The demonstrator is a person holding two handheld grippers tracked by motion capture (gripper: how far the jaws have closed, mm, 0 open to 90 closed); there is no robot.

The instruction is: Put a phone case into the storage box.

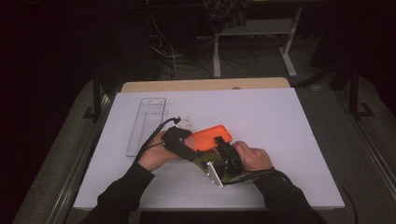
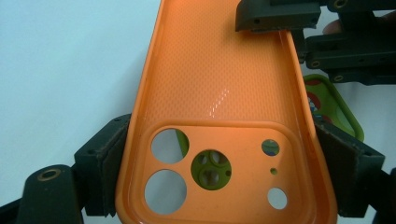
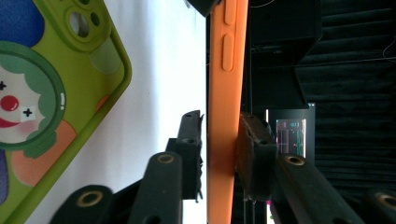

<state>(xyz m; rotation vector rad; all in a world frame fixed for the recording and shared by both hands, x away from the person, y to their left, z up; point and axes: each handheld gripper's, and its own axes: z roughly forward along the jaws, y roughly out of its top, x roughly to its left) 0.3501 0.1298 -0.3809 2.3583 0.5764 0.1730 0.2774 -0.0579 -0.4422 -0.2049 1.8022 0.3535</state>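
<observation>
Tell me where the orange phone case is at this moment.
In the high view, the orange phone case is near the table's middle, held between the left gripper and right gripper, above a green phone case.

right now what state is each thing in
orange phone case: empty, held off the table
left gripper: shut on the case's camera end, across its width
right gripper: shut on the case's side edge
green phone case: lying flat under it
clear tray: flat, looks empty
</observation>
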